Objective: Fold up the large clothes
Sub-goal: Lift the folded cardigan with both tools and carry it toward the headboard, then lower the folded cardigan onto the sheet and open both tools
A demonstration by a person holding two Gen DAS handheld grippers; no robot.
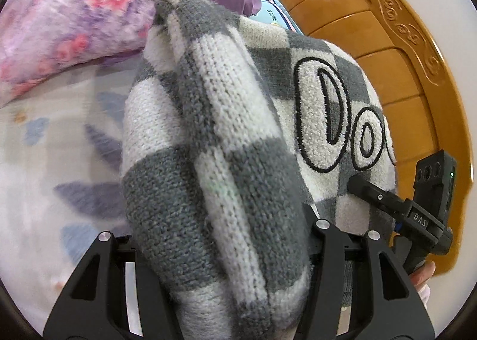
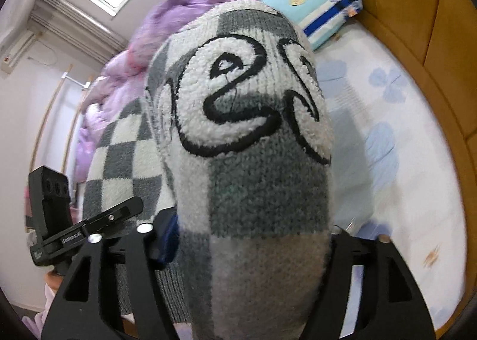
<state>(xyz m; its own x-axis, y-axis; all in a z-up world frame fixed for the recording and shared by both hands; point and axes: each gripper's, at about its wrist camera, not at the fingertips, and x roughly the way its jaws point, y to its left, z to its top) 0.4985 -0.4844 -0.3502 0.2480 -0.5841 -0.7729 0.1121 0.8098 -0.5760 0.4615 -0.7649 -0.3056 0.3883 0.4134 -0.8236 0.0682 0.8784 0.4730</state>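
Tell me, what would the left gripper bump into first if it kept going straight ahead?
The grey-and-white checked sweater: a thick fold already fills the gap between the left gripper's fingers. Beyond it probably lies the floral bedsheet, though depth is unclear.

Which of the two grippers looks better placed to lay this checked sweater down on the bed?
Neither clearly. The left gripper and the right gripper each have a thick bunch of the sweater between their fingers, above the flowered sheet. They would probably lower it together.

you've got a grey-and-white checkered knit sweater (image 1: 208, 146) with black-outlined white lettering, a pale bedsheet (image 2: 387, 131) printed with blue flowers, a purple floral quilt (image 1: 74, 26), and an orange-brown wooden headboard (image 1: 372, 50).
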